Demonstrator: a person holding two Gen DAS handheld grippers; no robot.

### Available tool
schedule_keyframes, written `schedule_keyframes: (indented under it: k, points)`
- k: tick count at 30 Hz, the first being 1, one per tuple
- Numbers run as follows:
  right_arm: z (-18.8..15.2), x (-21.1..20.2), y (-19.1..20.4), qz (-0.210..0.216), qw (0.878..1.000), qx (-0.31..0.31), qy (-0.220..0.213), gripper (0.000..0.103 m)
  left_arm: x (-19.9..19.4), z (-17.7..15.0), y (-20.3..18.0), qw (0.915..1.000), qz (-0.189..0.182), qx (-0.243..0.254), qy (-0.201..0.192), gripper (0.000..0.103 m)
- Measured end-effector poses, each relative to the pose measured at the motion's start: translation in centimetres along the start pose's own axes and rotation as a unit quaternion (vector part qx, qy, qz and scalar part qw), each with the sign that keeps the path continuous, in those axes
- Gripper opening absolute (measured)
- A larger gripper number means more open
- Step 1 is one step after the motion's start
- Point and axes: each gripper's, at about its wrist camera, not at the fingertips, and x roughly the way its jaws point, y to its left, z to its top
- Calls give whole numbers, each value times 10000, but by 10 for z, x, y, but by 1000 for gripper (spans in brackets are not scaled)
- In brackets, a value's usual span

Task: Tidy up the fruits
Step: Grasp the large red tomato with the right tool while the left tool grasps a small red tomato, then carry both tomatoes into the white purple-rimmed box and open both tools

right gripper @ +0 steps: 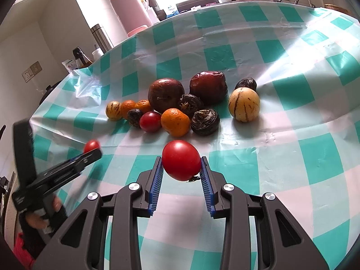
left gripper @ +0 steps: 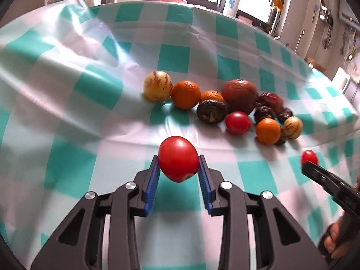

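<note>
Your left hand-held gripper (left gripper: 178, 165) is clamped on a smooth, glossy red tomato (left gripper: 178, 158), oval and slightly tilted, pinched between the blue ribbed pads (left gripper: 153, 180) above the desk (left gripper: 67, 103). Your right hand-held gripper (right gripper: 181, 166) grips a second tomato (right gripper: 181, 159) of much the same look, with a dark stem scar at its underside.

From the left camera, the rest of the fruit (left gripper: 225, 105) lies bunched at about one o'clock from the held tomato: a yellowish striped melon (left gripper: 158, 86), oranges, a large brownish-red round fruit (left gripper: 239, 96), wrinkled dark ones and a small tomato (left gripper: 237, 122). All rest on a teal-and-white checked cloth (left gripper: 171, 56), touching or just beside each other.
</note>
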Motion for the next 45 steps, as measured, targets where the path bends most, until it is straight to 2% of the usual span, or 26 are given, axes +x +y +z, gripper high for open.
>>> schedule_keyframes:
  k: [9,16,18,24,30,35,45]
  points:
    - [-3,-4,1,-56,10000,6,-49,34,-17,-14,3,9997,-92,-193,-106,34]
    - [-28,-37,9,272,9993,141,-207,34,-48,-42,-1,9995,-240,-87,-199,34]
    - [-37,-47,14,248,9994,30,-229,34,-54,-48,-5,9995,-268,-31,-187,34]
    - [-61,-77,22,101,9990,-304,-323,34,-73,-70,-36,9983,-305,470,-185,34]
    - [-87,-111,12,-24,9984,-389,-419,34,-88,-93,-82,9930,-408,1100,-161,34]
    - [-108,-143,-6,-94,9978,-325,-564,34,-95,-109,-118,9865,-509,1555,-99,34]
    - [-148,-196,-60,-612,9951,4,-777,34,-100,-135,-183,9692,-765,2335,128,34]
